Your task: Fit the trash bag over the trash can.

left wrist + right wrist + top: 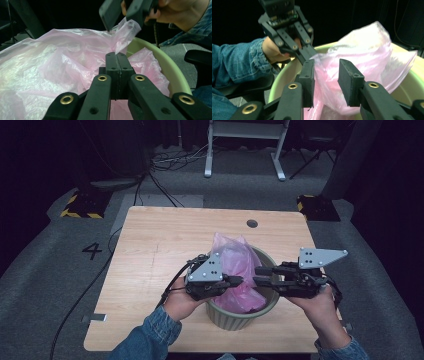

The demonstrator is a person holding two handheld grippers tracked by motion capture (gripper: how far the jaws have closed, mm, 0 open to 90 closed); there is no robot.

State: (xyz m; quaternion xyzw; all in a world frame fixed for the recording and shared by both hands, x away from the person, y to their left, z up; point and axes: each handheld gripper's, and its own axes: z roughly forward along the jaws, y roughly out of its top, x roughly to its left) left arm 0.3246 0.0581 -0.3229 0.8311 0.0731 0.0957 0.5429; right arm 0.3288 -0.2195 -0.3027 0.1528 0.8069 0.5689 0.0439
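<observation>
- Pink bag (239, 270) bunched inside green bin (235, 319), on table (150, 270) near its front edge.
- Left gripper (116, 56) over bin's left rim, jaws pressed together; whether film is pinched between them cannot be told.
- Right gripper (325, 72) from right, jaws apart, a fold of bag between them, pads not pressing.

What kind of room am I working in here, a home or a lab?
Most likely a lab or recording studio, not a home: the wooden table stands on grey carpet with a painted number 4, yellow-black striped stand bases flank it, and cables trail across the dark floor behind.
</observation>
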